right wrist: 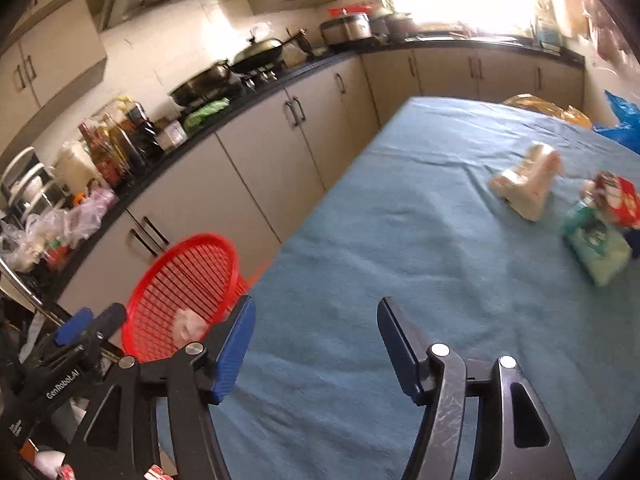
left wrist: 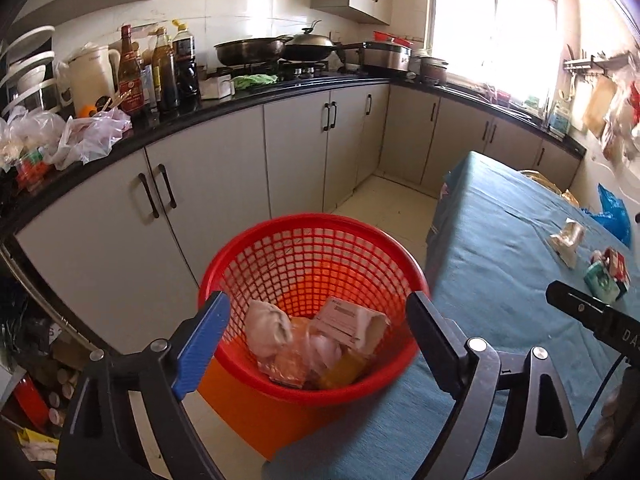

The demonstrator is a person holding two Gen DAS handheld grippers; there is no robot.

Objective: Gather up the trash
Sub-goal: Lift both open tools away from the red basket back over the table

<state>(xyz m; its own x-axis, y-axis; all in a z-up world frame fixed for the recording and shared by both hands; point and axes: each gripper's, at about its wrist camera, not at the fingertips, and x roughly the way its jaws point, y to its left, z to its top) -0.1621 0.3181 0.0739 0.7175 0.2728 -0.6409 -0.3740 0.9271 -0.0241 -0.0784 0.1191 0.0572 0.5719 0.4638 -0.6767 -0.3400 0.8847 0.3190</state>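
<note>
A: Where is the trash now?

B: Some is already in the red basket [left wrist: 312, 264], which stands on the floor just beside the table [left wrist: 500, 232]. I see there crumpled white paper [left wrist: 266, 330], a printed slip [left wrist: 340, 318] and some yellow wrapping. The rest lies on the far right part of the table: a pale wrapper [right wrist: 528, 184], a green packet [right wrist: 596, 244] and a red packet [right wrist: 618, 198] touching it.

A: And the grippers?

B: The left gripper [left wrist: 320, 344] hangs over the basket with its fingers wide apart and nothing between them. I think it is there because this is the place to drop things. The right gripper [right wrist: 316, 344] is over the bare cloth, also wide and empty, and it points toward the three pieces. It looks ready to go for them.

A: Why is the basket so near the table edge?

B: Probably so that each piece travels only a short way.

A: What about the room?

B: It is a kitchen. A blue cloth with some wrinkles covers the table. Grey cabinets [left wrist: 296, 148] carry a black counter [left wrist: 224, 104] with bottles [left wrist: 160, 68], pans [left wrist: 276, 50] and plastic bags [left wrist: 88, 136]. A bright window [left wrist: 496, 20] is behind.
</note>
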